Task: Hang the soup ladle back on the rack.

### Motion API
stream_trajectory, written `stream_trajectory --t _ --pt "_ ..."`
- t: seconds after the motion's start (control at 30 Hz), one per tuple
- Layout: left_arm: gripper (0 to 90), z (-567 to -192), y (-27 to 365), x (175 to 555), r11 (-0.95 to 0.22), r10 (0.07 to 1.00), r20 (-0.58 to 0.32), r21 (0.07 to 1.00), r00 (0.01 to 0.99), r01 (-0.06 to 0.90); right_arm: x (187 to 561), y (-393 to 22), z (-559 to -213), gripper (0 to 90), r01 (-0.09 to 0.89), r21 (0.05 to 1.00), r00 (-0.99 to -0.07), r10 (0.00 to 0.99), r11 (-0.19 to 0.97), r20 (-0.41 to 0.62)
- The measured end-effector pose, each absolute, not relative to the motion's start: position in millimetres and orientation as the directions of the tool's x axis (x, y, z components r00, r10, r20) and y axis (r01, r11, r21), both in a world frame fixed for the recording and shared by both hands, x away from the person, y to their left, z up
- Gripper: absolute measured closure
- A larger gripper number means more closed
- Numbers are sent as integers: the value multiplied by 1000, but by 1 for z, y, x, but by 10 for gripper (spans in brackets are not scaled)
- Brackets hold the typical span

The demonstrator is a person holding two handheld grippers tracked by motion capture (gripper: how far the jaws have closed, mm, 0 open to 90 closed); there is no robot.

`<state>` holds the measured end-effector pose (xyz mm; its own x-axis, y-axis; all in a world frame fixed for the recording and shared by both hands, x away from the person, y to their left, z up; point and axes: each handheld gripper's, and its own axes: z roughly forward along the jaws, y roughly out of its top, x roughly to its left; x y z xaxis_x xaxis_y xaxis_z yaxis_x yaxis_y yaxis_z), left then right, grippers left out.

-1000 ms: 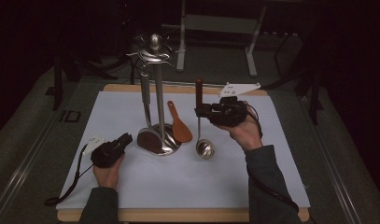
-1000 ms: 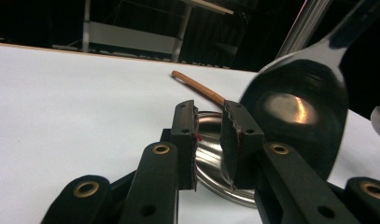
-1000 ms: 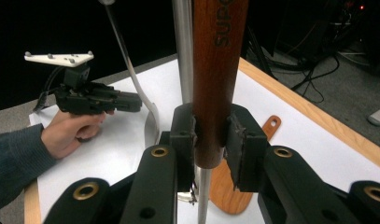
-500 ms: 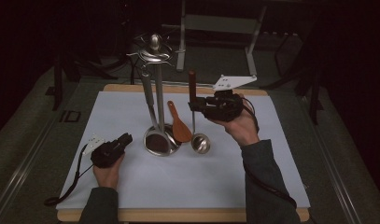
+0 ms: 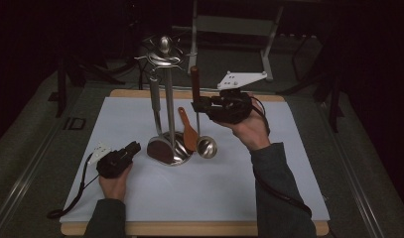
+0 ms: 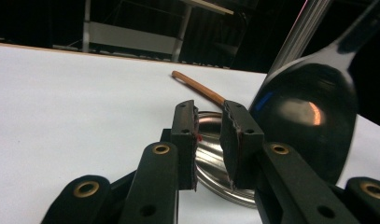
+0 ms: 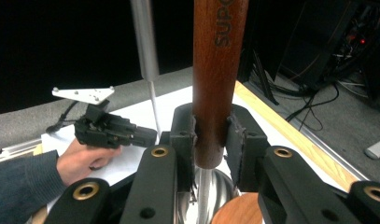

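A: One white sheet (image 5: 140,124) covers most of the wooden desk (image 5: 189,229), and the room behind is dark, with a metal frame (image 5: 229,25) standing past the far edge.

B: And on the sheet?

A: A steel utensil stand (image 5: 166,99) on a round base, with a large spoon (image 5: 159,144) hanging at its left and a small wooden spatula (image 5: 187,130) leaning at its right. A ladle (image 5: 199,119) with a wooden handle is upright just right of the stand, its steel bowl low beside the base.

B: What differs from half a second ago?

A: The ladle and the right hand-held gripper (image 5: 198,105) sit slightly nearer the stand, and the ladle's bowl is close against the base. A second ago it was clearly farther right. The left side looks unchanged.

B: How are the hands posed?

A: The right hand (image 5: 246,126) is raised above the desk, forearm reaching in from the lower right, gripper pointing left. In the right gripper view its jaws are clamped on the brown handle (image 7: 219,79), just above where it meets the steel shaft. The left hand (image 5: 115,178) rests low on the sheet, its hand-held gripper (image 5: 135,147) aimed at the stand's base. In the left gripper view the pads (image 6: 236,140) stand slightly apart with nothing between them, and the spoon's bowl (image 6: 309,121) looms at the right.
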<state>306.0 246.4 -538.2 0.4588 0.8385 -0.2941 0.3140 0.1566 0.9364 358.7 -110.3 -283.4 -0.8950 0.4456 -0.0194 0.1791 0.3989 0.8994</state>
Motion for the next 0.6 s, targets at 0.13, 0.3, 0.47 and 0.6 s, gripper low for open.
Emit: stream_trajectory --t 0.13,0.3,0.47,0.6 --pt "757 -538 246 306 156 838 -294 937 459 314 357 -105 -278 742 168 903 -899 438 396 -25" --pt "757 -538 247 306 154 839 -292 937 459 314 356 -98 -273 742 166 904 -897 441 394 -28" --pt "757 -538 247 306 155 839 -293 937 459 315 357 -92 -270 742 163 899 -894 445 406 -39" --pt "756 -538 247 306 155 838 -294 936 460 315 359 -89 -270 742 173 896 -891 453 409 -34"
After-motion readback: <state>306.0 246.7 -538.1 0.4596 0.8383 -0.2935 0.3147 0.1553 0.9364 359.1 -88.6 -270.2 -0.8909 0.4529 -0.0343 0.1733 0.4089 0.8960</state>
